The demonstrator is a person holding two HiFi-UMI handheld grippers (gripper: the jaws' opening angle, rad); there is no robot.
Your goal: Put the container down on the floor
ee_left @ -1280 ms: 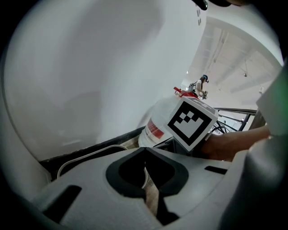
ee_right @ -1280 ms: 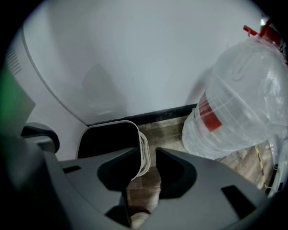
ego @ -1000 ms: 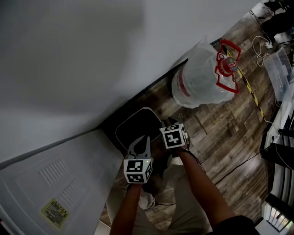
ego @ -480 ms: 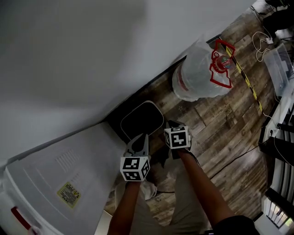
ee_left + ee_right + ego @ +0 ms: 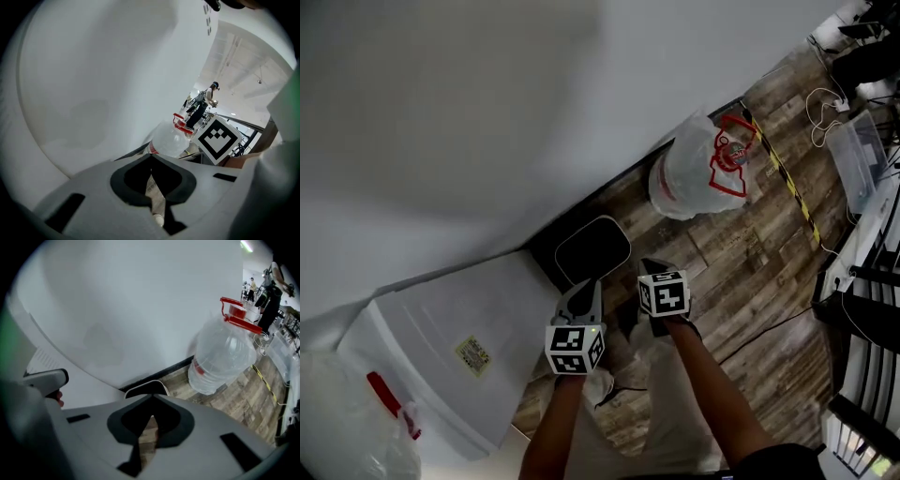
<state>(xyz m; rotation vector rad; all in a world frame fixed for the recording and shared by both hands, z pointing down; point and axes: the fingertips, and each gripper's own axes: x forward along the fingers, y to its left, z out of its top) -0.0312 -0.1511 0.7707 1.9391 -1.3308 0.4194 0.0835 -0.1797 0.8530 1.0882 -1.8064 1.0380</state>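
Observation:
A big clear water jug (image 5: 694, 173) with a red cap and handle stands upright on the wooden floor by the white wall; it also shows in the left gripper view (image 5: 169, 139) and the right gripper view (image 5: 222, 357). Both grippers hang side by side well short of it, over the person's legs. My left gripper (image 5: 584, 287) is shut with nothing between its jaws (image 5: 151, 159). My right gripper (image 5: 650, 266) is likewise shut and holds nothing (image 5: 152, 403). A large white lidded box (image 5: 450, 347) with a red latch lies on the left.
A small black-topped bin (image 5: 592, 248) sits against the wall just ahead of the grippers. Yellow-black tape (image 5: 787, 178), cables (image 5: 825, 94) and a clear plastic tub (image 5: 853, 155) lie on the right. A clear bag (image 5: 337, 427) fills the lower left corner.
The view has drawn back: the jug looks smaller and farther, and more of the white box and its red latch shows on the left. Both grippers stay shut, slightly lower in view.

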